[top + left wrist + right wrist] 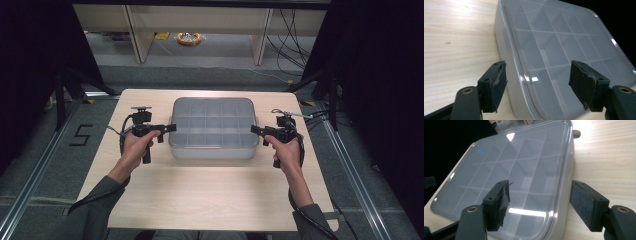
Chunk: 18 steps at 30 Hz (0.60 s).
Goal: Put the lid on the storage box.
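Grey floor (210, 75) with black cables (292, 35) – pale wood tabletop (210, 195); black curtains (30, 65) either side, light shelving legs (135, 35) behind.

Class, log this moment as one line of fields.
scene: lidded compartment box on table | left gripper: open, at box's left edge | right gripper: open, at right edge | lid: closed

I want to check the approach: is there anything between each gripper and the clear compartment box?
Nothing visible. The left gripper and right gripper are open at opposite ends of the compartment box.
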### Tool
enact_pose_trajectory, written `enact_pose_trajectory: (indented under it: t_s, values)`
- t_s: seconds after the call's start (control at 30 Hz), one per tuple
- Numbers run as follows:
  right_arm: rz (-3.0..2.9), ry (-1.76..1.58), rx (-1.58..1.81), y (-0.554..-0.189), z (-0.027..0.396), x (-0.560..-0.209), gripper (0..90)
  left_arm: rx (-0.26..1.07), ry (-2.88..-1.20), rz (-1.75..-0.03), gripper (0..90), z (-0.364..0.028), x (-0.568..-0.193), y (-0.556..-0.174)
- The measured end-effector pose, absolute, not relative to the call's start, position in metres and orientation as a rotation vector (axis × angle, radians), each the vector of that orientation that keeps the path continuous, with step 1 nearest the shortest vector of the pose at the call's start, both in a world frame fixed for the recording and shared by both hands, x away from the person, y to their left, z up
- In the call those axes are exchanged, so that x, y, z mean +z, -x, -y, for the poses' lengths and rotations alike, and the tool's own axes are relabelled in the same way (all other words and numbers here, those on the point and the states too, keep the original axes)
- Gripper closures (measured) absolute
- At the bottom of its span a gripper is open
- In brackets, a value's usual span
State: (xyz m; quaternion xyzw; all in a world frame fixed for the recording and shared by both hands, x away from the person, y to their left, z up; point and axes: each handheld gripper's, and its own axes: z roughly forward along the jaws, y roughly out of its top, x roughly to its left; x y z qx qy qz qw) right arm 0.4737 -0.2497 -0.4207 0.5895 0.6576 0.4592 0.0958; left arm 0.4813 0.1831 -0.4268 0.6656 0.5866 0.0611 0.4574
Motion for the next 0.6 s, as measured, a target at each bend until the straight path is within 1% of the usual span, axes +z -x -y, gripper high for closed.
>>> enact_pose_trajectory:
  t_s: [0.23,0.27,0.37,0.53,0.6]
  values:
    - [-2.012,-1.645,1.374,-0.448,0.247,-0.425,32.3,0.132,-1.677,-1.366,27.4,-0.184,-0.431,-0.443]
    - [-2.01,-1.681,1.378,-0.441,0.245,-0.424,31.9,0.131,-1.68,-1.358,27.2,-0.184,-0.432,-0.439]
    - [-2.036,-1.626,1.384,-0.432,0.246,-0.428,30.7,0.091,-1.676,-1.331,25.7,-0.185,-0.434,-0.428]
    - [-2.049,-1.592,1.391,-0.421,0.247,-0.428,29.0,0.109,-1.686,-1.3,23.9,-0.187,-0.438,-0.41]
    - [-2.045,-1.59,1.395,-0.418,0.246,-0.428,28.7,0.106,-1.715,-1.281,23.5,-0.186,-0.442,-0.404]
